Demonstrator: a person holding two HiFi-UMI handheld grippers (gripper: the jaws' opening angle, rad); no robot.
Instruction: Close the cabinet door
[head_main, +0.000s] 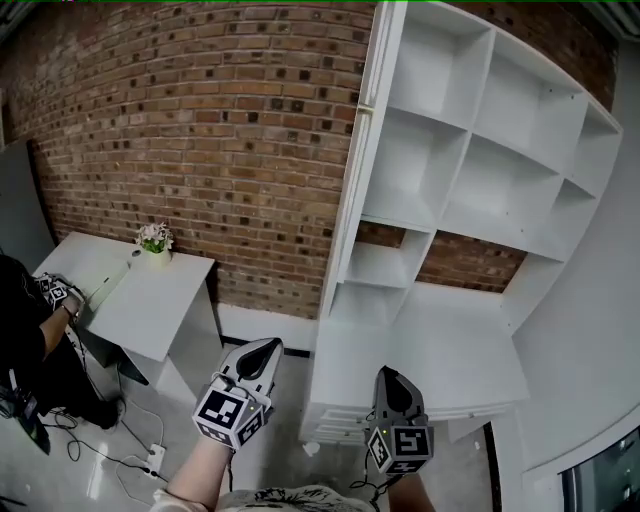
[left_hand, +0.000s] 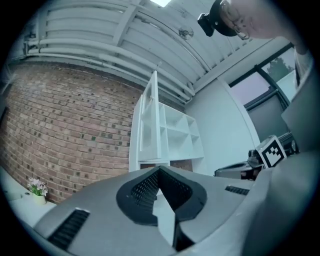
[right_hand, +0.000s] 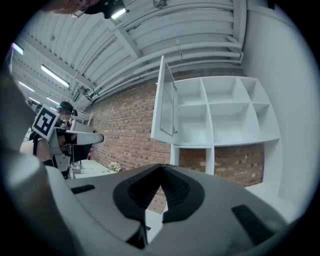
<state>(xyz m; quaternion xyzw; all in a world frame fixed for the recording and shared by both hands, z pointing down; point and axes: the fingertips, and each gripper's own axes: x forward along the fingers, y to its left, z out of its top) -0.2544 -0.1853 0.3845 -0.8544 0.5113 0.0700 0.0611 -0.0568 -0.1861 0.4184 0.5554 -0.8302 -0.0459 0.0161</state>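
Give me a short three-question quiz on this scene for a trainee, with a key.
1. True or false: the cabinet door on the white shelf unit stands open.
2. What stands on the white desk? A) a small pot of flowers B) a kettle C) a stack of books
3. What do the left gripper and right gripper hold?
Key: 1 true; 2 A; 3 nothing, both are shut and empty.

Brick wall (head_main: 200, 130) behind. White desk (head_main: 150, 300) at left, small flower pot (head_main: 155, 240) on its far edge. Power strip (head_main: 155, 456) and cables on the floor.
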